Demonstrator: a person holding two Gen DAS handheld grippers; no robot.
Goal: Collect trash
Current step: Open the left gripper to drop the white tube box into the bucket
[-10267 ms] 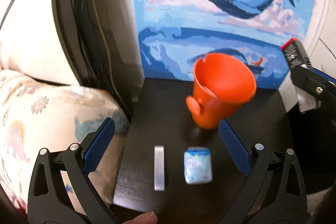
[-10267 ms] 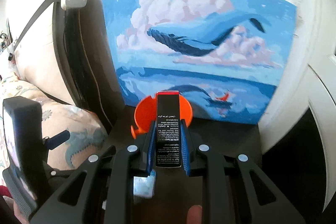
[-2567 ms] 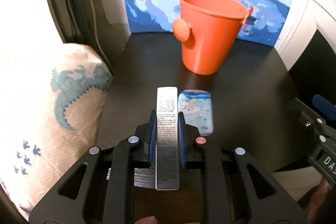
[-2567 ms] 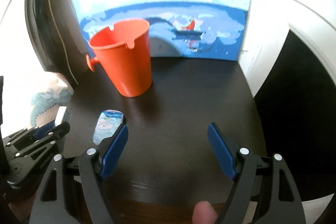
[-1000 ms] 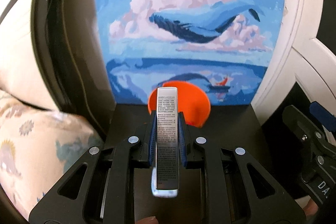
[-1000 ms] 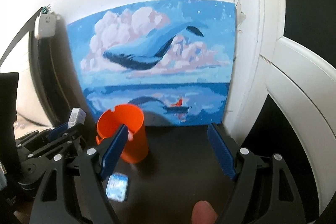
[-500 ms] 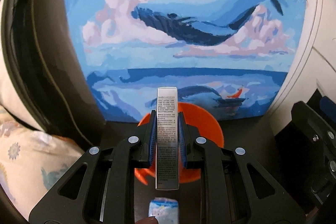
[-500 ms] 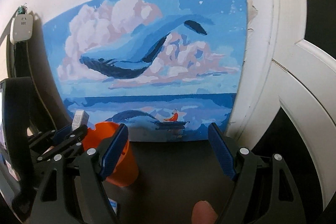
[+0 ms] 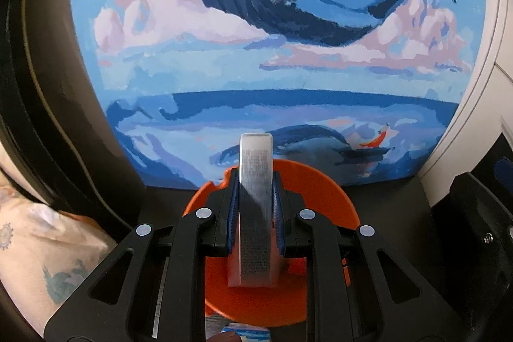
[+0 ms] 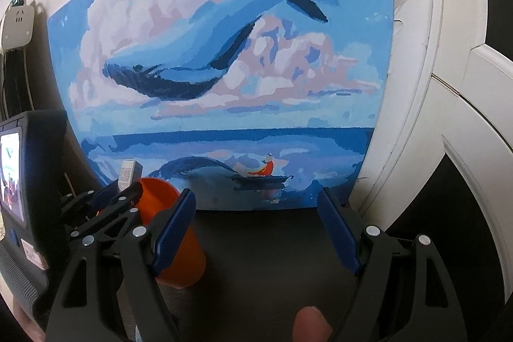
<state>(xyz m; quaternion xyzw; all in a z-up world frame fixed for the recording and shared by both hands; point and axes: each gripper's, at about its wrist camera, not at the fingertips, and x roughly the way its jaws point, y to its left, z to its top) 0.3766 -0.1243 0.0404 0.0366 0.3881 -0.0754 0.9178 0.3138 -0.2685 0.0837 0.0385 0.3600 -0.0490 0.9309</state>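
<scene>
A: Why was the left claw held so high over the bucket?

B: Its jaws were clamped on a thin silver box with small print on its face, and the orange bucket's open mouth lay right beneath it. I'd judge the person lined the box up over the opening so it would fall inside once the jaws let go.

A: Was the box already in the bucket?

B: No. It stood between the blue pads, its far end poking out above the rim and toward the whale painting behind. From the right wrist view, the box and the left claw sat just over the near edge of the bucket.

A: And the right claw?

B: Its jaws stood wide apart with nothing between them, hanging over the dark tabletop to the bucket's right. My guess is it waited clear of the drop.

A: Anything left to collect?

B: A small blue-and-white packet showed only as a sliver at the bottom edge of the left view, in front of the bucket. It looked like the next piece of trash, though most of it was hidden.
</scene>
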